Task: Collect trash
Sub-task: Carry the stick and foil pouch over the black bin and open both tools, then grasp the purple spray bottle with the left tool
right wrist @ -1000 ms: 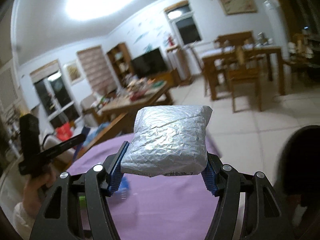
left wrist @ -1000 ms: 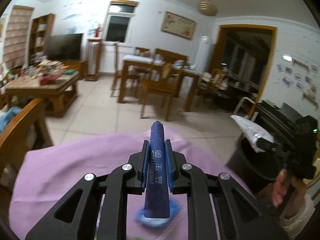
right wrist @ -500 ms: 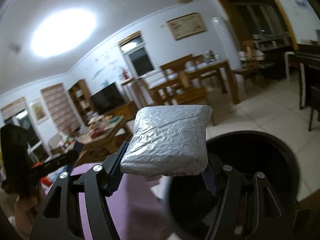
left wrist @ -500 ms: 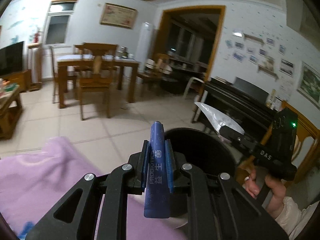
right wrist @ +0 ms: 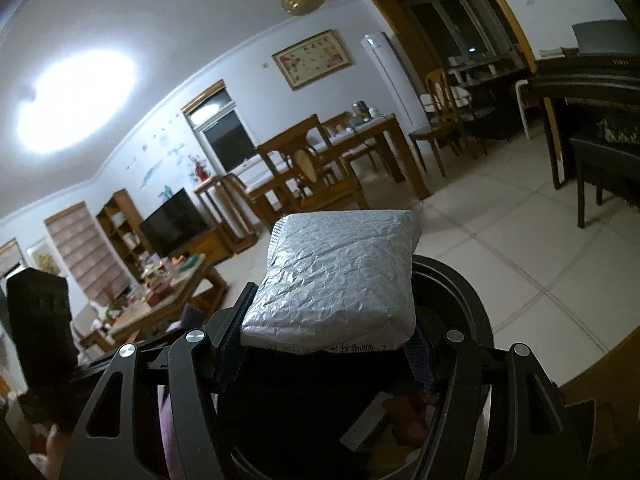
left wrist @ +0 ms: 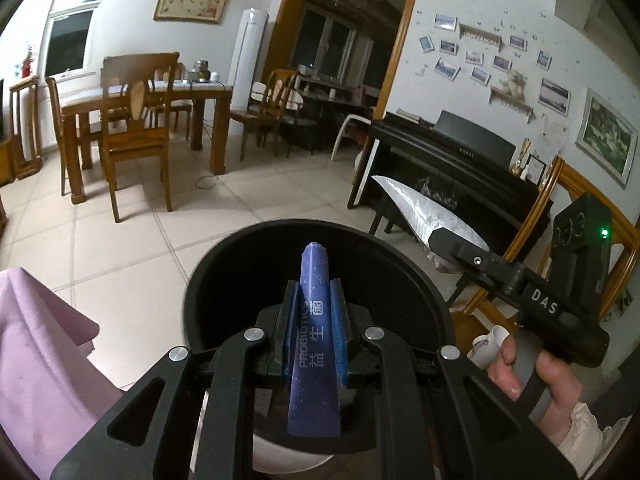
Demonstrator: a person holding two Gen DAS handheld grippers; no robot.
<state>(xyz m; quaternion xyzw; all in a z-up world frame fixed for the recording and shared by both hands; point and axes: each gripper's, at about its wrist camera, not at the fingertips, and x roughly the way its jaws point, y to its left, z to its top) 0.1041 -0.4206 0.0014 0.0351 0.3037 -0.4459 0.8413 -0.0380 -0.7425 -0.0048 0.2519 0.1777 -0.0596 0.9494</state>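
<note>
My left gripper point(left wrist: 314, 304) is shut on a long blue probiotics sachet point(left wrist: 314, 340) and holds it over the open mouth of a round black trash bin point(left wrist: 224, 264). My right gripper point(right wrist: 328, 332) is shut on a silver bubble-wrap packet point(right wrist: 336, 276) and holds it above the same bin point(right wrist: 472, 300), where some trash lies inside. In the left wrist view the right gripper point(left wrist: 436, 236) with the silver packet point(left wrist: 420, 210) hovers at the bin's right rim.
A pink cloth point(left wrist: 36, 352) covers the surface left of the bin. A black piano point(left wrist: 440, 156) stands behind the bin, a wooden chair frame point(left wrist: 560, 184) at the right. A dining table with chairs point(left wrist: 132, 120) stands across the tiled floor.
Both grippers swung right from the pink cloth to over the black bin, each still holding its trash. The bin now fills the lower part of both views.
</note>
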